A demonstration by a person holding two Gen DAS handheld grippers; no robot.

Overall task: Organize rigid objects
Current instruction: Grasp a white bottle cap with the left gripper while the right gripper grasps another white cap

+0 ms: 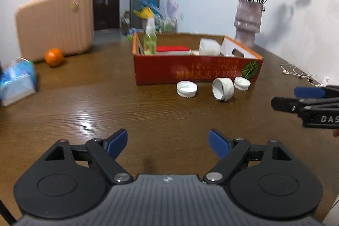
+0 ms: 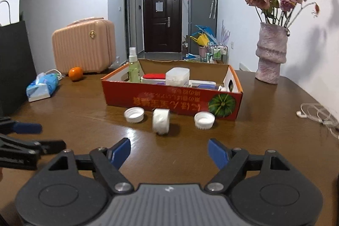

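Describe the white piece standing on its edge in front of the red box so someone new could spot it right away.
Find the red cardboard box on the brown table. Three white lids sit in a row along its near side; take the middle lid. The left lid and right lid lie flat, open side up, while this one is tipped on its edge.

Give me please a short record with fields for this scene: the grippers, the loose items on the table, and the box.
left gripper: jaws open, empty, above the table
right gripper: jaws open, empty
loose items: two white caps lying flat, one white ring-shaped piece on its edge between them
box: red cardboard, open top, behind the caps
in box: spray bottle, white containers
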